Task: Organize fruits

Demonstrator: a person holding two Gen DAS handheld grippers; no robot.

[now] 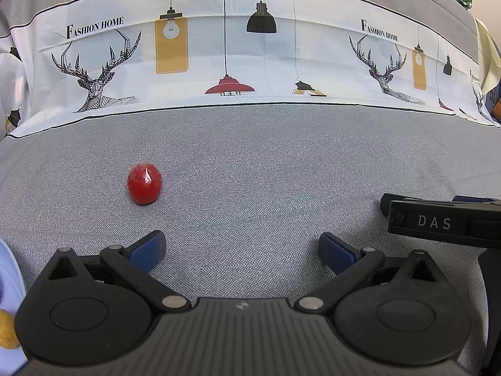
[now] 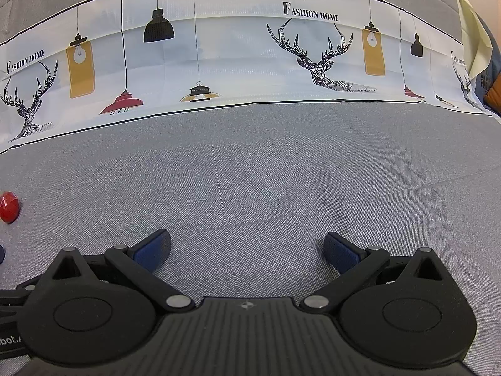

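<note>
A small red fruit (image 1: 144,183) in clear wrap lies on the grey cloth, ahead and left of my left gripper (image 1: 242,250), which is open with nothing between its blue pads. The same red fruit (image 2: 9,206) shows at the far left edge of the right wrist view. My right gripper (image 2: 247,250) is open and empty over bare grey cloth. The right gripper's black body (image 1: 444,219) shows at the right of the left wrist view. A yellowish fruit (image 1: 7,329) peeks in at the lower left on a white plate (image 1: 9,269).
A white printed band (image 1: 250,47) with deer and lamps runs across the back of the grey cloth (image 1: 266,172). Something orange (image 2: 493,94) sits at the far right edge behind the cloth.
</note>
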